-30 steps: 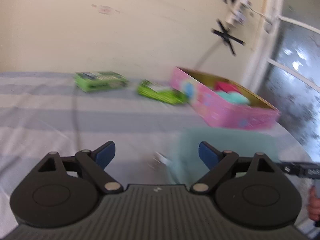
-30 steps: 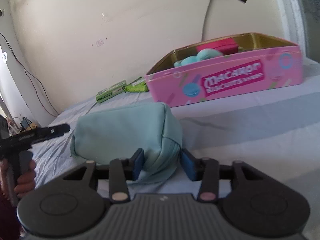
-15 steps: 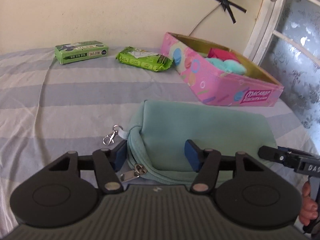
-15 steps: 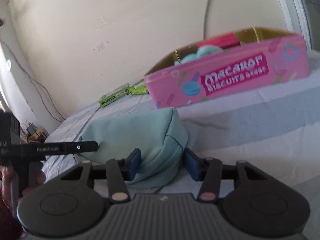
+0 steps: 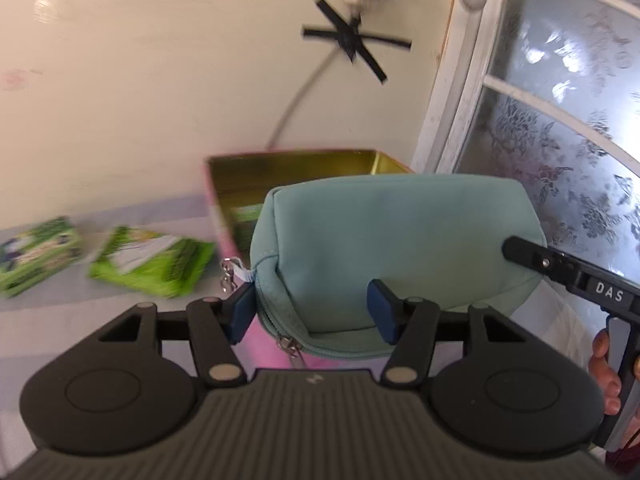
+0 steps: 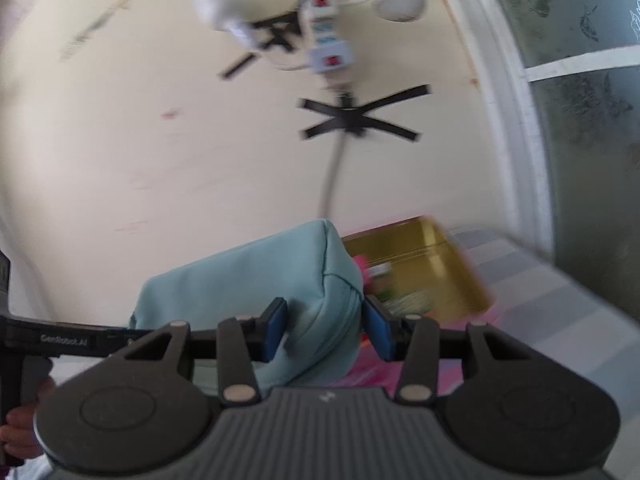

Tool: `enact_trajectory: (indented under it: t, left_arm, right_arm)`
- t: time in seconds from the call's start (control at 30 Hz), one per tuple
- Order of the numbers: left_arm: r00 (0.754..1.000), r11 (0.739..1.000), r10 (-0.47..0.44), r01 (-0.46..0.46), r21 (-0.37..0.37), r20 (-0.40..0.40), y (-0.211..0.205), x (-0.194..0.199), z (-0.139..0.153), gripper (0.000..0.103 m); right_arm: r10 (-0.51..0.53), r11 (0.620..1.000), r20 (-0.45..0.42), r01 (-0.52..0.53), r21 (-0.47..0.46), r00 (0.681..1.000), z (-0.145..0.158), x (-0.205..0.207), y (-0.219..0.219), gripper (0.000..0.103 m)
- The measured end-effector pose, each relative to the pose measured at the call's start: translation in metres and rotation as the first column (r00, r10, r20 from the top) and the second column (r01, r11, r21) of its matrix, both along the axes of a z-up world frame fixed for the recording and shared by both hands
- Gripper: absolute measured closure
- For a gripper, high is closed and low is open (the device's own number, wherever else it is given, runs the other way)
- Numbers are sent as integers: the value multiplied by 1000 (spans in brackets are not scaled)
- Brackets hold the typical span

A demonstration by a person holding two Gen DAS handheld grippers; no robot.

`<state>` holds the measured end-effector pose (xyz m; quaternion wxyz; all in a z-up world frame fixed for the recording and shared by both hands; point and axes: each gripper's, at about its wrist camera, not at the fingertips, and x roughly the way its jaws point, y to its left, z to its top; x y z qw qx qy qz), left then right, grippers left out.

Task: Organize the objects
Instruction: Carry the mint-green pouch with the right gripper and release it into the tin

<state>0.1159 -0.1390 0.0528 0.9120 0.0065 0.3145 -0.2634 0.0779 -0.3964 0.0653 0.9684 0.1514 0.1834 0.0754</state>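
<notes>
Currently the teal zip pouch (image 5: 392,240) is held off the bed, in front of the open pink biscuit tin (image 5: 296,168), one hand-held gripper at each end. Its long axis runs left to right across the left wrist view; the zipper edge faces the left camera, and the metal clasp (image 5: 229,276) hangs at the pouch's left corner.

Left to right in the left wrist view: green box (image 5: 36,254) and green packet (image 5: 156,264) lie on the striped bedsheet (image 5: 40,332), both blurred. The left hand-held gripper (image 5: 314,312) is clamped on the pouch's zipper end, blue pads pressing the fabric. At the right edge the right hand-held gripper (image 6: 325,326) shows side-on; in its own view its jaws are closing, pads pinching the pouch's other end.

Versus one second ago: the pouch lay flat on the sheet, short of the tin, and the left jaws stood wide apart with nothing between them. Half a second ago they had closed on it, still on the bed.

Hidden or unclear: the pouch covers most of the tin's inside; contents unreadable. Person's fingers (image 5: 604,376) are cut by the frame edge. Right wrist view heavily motion-blurred.
</notes>
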Motion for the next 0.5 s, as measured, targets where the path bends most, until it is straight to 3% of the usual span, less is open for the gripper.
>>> enact_trajectory:
  t: [0.27, 0.5]
  left_arm:
    - [999, 998, 20, -18, 57, -45, -54, 67, -16, 41]
    - [997, 985, 69, -74, 158, 38, -74, 83, -25, 40]
  right_arm:
    - [-51, 999, -123, 50, -9, 991, -24, 89, -42, 61]
    - [-55, 998, -201, 47, -43, 978, -40, 133, -39, 61]
